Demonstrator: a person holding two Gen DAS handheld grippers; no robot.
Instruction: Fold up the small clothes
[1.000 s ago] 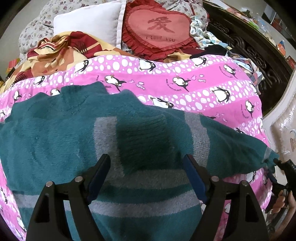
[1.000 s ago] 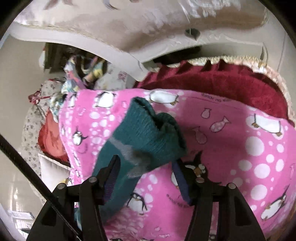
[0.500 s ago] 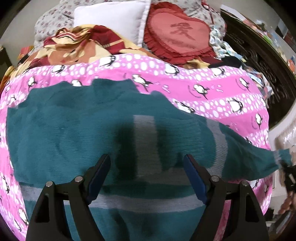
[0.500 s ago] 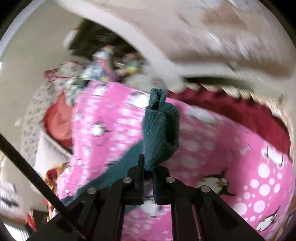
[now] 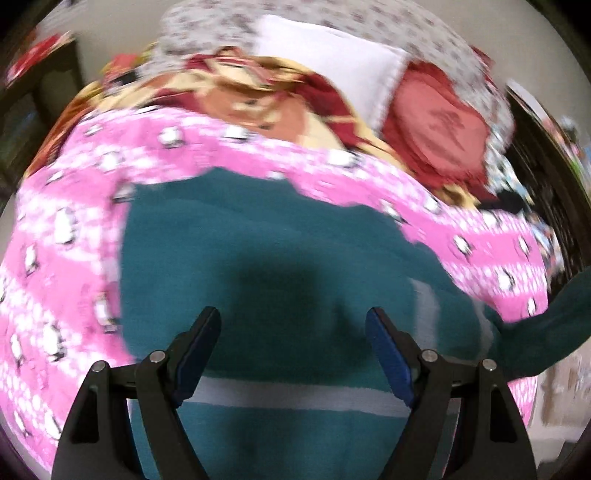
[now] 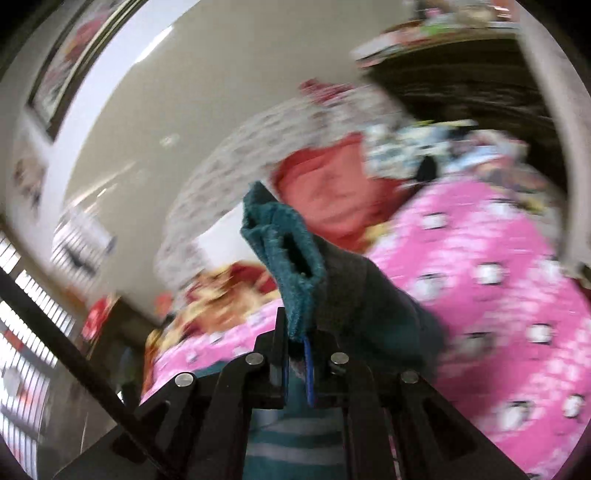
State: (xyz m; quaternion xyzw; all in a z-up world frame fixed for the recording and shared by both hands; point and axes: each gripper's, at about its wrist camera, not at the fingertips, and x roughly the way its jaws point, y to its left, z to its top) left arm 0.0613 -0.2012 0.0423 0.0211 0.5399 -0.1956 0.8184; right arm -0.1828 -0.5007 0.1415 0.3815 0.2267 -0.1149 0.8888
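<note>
Tongs first: the right gripper (image 6: 295, 341) is clamped tight on the cuff (image 6: 284, 251) of the green sweater's sleeve, and the knit bunches up above the blue pads (image 6: 308, 369) with its open end showing as a dark slot. The sleeve (image 6: 373, 306) runs back from the pinch toward the lower part of the right wrist view, where grey stripes of the same sweater show beneath the tool. The left gripper (image 5: 293, 345) stands wide apart with nothing between its fingers (image 5: 195, 347); it hangs above the body of the sweater (image 5: 266, 258) without gripping it.

The sweater lies spread flat on a pink blanket (image 5: 62, 236) printed with penguins and white dots, a grey band (image 5: 295, 397) crossing it just under the left tool. At the right edge of the left wrist view the sleeve (image 5: 554, 325) is lifted off the blanket and stretches out of frame.

Beyond the blanket sit a yellow and red patterned cloth (image 5: 258, 96), a white pillow (image 5: 332, 62), a red cushion (image 5: 439, 125) and flowered bedding (image 5: 369, 26). Both views are blurred.
</note>
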